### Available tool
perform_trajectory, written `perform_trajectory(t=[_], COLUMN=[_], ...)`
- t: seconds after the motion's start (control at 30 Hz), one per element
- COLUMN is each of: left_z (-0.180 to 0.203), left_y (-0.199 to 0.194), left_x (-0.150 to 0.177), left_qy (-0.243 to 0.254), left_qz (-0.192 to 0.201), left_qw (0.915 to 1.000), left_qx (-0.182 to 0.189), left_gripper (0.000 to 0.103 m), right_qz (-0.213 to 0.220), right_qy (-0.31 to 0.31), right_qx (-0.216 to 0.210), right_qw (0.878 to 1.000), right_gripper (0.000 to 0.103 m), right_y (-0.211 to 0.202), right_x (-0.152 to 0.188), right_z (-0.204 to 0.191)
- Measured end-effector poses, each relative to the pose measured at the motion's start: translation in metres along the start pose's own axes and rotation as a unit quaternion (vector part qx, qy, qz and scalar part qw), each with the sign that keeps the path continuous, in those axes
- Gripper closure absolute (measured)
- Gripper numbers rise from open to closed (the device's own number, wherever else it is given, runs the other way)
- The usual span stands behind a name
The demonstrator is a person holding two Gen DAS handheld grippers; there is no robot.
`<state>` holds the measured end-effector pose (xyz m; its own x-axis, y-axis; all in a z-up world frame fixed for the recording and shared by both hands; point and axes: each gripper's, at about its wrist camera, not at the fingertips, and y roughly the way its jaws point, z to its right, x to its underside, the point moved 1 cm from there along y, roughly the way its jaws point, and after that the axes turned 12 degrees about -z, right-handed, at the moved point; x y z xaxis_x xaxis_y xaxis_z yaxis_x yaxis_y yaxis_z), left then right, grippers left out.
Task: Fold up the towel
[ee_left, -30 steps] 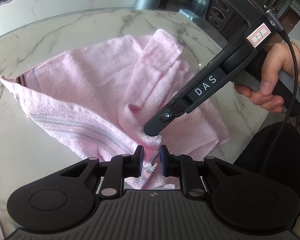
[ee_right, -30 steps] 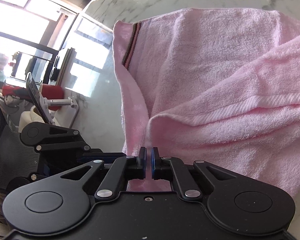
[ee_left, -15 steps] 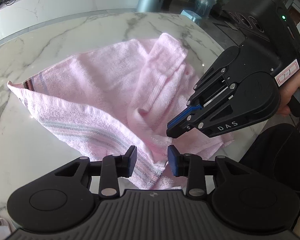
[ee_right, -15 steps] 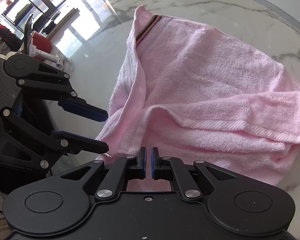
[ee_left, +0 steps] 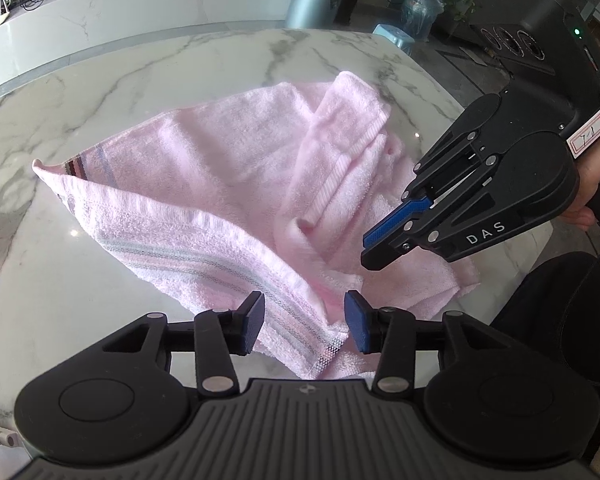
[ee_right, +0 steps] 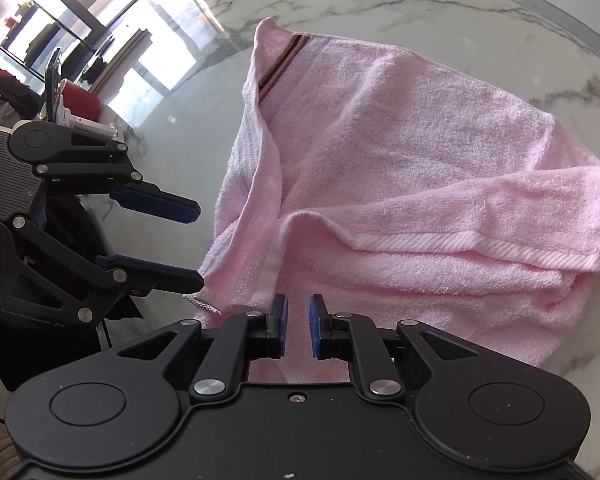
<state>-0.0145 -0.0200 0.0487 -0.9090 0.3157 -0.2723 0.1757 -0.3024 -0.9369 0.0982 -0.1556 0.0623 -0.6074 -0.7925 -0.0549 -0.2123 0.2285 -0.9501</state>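
While both my tools' jaws are opening, empty, the towel [ee_left: 228, 200] lies rumpled on the table [ee_left: 40, 280]; its striped corner sits at 12 o'clock under my left tool [ee_left: 305, 320], nearer than my right tool [ee_right: 298, 326].

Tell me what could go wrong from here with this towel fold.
1. Both grippers' jaws are opening above the towel; neither the left gripper nor the right gripper pinches cloth, so the loose, uneven fold may stay as it lies.
2. A flap lies bunched across the towel; folding over it would likely trap a lump.
3. The grippers hover close together near one corner and could collide.
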Motion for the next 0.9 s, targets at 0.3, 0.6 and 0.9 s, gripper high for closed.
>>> perform_trajectory(t=[0.3, 0.6, 0.9], left_z=[-0.008, -0.022, -0.025], left_y=[-0.01, -0.024, 0.02], left_x=[0.003, 0.006, 0.003], left_qy=[-0.007, -0.009, -0.023], left_qz=[-0.015, -0.036, -0.079], left_qw=[0.9993, 0.9985, 0.9957], left_qx=[-0.033, -0.04, -0.043], left_gripper=[0.049, 0.05, 0.059], right_qz=[0.003, 0.0, -0.023], right_qy=[-0.019, -0.155, -0.21], right_qx=[0.023, 0.082, 0.123], right_qw=[1.0, 0.985, 0.97], right_gripper=[0.078, 0.076, 0.08], right_y=[-0.004, -0.003, 0.021], right_x=[0.003, 0.015, 0.008], right_z=[-0.005, -0.031, -0.038])
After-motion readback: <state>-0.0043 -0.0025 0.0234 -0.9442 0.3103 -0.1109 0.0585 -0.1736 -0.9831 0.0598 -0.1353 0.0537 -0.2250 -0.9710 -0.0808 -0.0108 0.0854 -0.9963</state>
